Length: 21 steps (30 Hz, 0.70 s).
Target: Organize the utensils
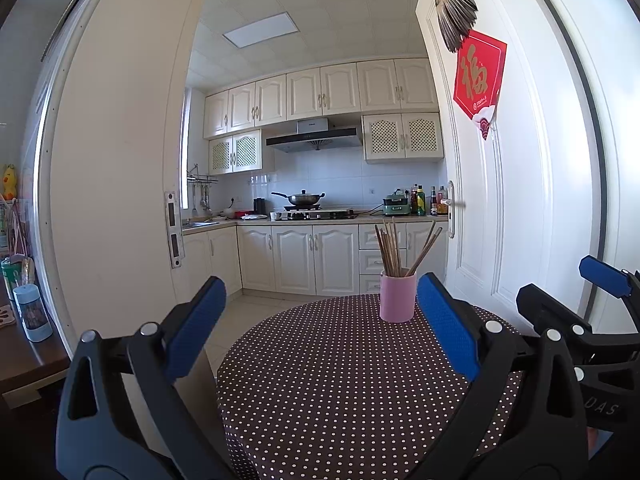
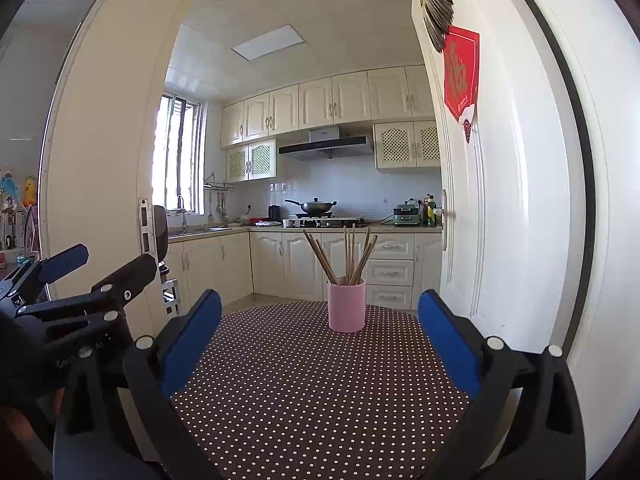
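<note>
A pink cup (image 1: 396, 298) stands upright at the far side of the round table (image 1: 320, 380) with a dark polka-dot cloth. Several brown chopsticks (image 1: 390, 250) stand in it. The cup (image 2: 346, 306) and chopsticks (image 2: 348, 254) also show in the right wrist view. My left gripper (image 1: 320, 312) is open and empty, held above the table's near side, short of the cup. My right gripper (image 2: 320, 320) is open and empty, facing the cup. Each gripper shows at the edge of the other's view, the right one (image 1: 592, 292) and the left one (image 2: 84, 268).
An open white door (image 1: 500, 180) with a red paper sign (image 1: 478, 80) stands right of the table. A door frame (image 1: 120, 200) is to the left. A wooden side table (image 1: 24, 352) with a blue bottle (image 1: 34, 312) is at far left. Kitchen cabinets (image 1: 296, 260) lie beyond.
</note>
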Motion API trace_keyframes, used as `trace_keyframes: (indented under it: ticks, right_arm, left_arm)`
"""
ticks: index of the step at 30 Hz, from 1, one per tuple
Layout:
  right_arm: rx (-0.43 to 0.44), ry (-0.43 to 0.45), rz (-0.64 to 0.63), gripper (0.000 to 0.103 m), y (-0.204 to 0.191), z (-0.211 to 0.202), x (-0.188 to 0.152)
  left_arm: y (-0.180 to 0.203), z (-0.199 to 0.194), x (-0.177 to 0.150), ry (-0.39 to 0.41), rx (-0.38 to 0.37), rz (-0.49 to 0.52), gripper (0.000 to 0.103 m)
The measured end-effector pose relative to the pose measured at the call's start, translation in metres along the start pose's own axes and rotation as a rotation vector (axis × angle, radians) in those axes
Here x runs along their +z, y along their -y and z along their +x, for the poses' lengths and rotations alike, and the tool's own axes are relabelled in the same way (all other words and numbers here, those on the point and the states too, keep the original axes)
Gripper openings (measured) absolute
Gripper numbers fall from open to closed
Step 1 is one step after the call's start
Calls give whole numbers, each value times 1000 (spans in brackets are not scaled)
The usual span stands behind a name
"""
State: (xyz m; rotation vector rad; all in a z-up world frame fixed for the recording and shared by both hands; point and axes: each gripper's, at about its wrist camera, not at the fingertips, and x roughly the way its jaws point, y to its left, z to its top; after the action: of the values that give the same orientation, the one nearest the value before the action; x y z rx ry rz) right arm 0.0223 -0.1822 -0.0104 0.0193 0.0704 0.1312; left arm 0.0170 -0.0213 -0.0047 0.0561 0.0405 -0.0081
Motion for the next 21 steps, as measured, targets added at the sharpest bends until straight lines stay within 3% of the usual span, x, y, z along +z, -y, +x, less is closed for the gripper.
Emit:
trace_keyframes:
  ticks: [21]
  right_arm:
    - [2,-6,15,95,2,0,-1]
  left_arm:
    - [6,0,2,-3,5,5,95]
